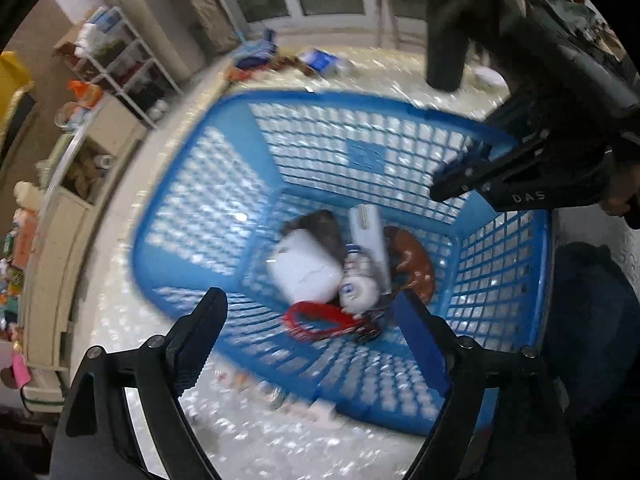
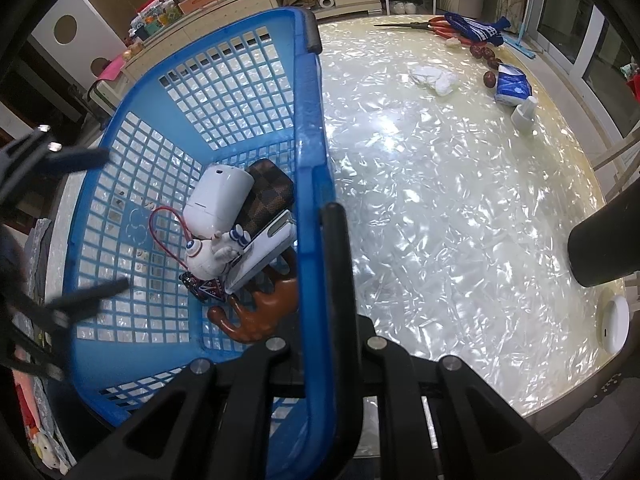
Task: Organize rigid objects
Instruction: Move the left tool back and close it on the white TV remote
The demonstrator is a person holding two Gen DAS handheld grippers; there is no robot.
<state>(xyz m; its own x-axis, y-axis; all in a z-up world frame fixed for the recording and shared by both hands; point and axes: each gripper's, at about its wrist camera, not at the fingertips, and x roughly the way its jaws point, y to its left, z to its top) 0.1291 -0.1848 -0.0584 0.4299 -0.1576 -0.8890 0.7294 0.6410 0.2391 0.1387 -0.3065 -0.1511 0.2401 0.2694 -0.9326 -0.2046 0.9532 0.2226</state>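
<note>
The right claw (image 2: pixel 320 216) is clenched on the rim of the blue plastic lattice basket (image 2: pixel 308 128), which sits on the pearly white table (image 2: pixel 440 200). The left claw (image 1: pixel 308 312) hangs released and empty above the basket. In the basket's bottom lie a white rounded case (image 2: pixel 220 196), a brown chequered wallet (image 2: pixel 266 192), a small white astronaut figure (image 2: pixel 210 256), a red cord loop (image 1: pixel 316 318) and a brown glossy hook-shaped piece (image 2: pixel 260 312), all crowded together.

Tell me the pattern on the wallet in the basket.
Brown checkerboard; the wallet shows best in the right wrist view.
</note>
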